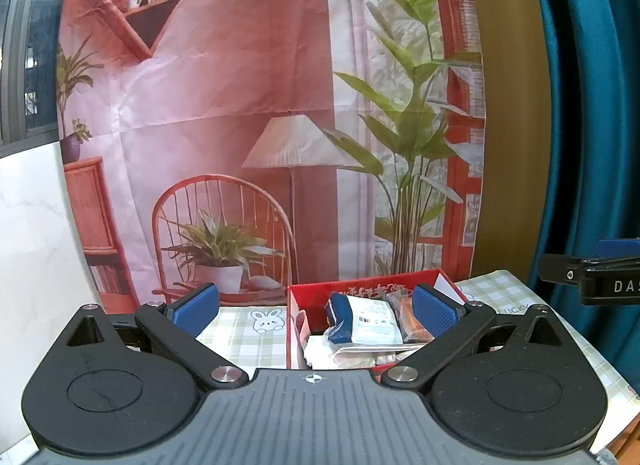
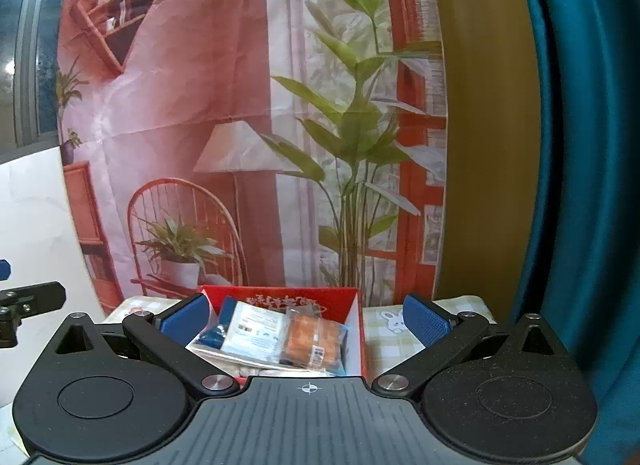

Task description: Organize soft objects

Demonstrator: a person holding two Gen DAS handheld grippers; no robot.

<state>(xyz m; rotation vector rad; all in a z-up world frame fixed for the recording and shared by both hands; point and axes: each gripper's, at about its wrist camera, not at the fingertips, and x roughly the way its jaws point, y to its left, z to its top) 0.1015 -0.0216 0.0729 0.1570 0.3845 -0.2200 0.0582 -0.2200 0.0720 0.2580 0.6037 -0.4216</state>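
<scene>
Red box (image 2: pixel 352 305), green-checked tablecloth (image 1: pixel 236 333) with white bunnies, teal curtain (image 2: pixel 580 145), possibly orange packet (image 2: pixel 312 339)

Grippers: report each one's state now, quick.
Left gripper: open, holding nothing.
Right gripper: open, holding nothing.

Staged home set: printed-room backdrop (image 1: pixel 248 105)
</scene>
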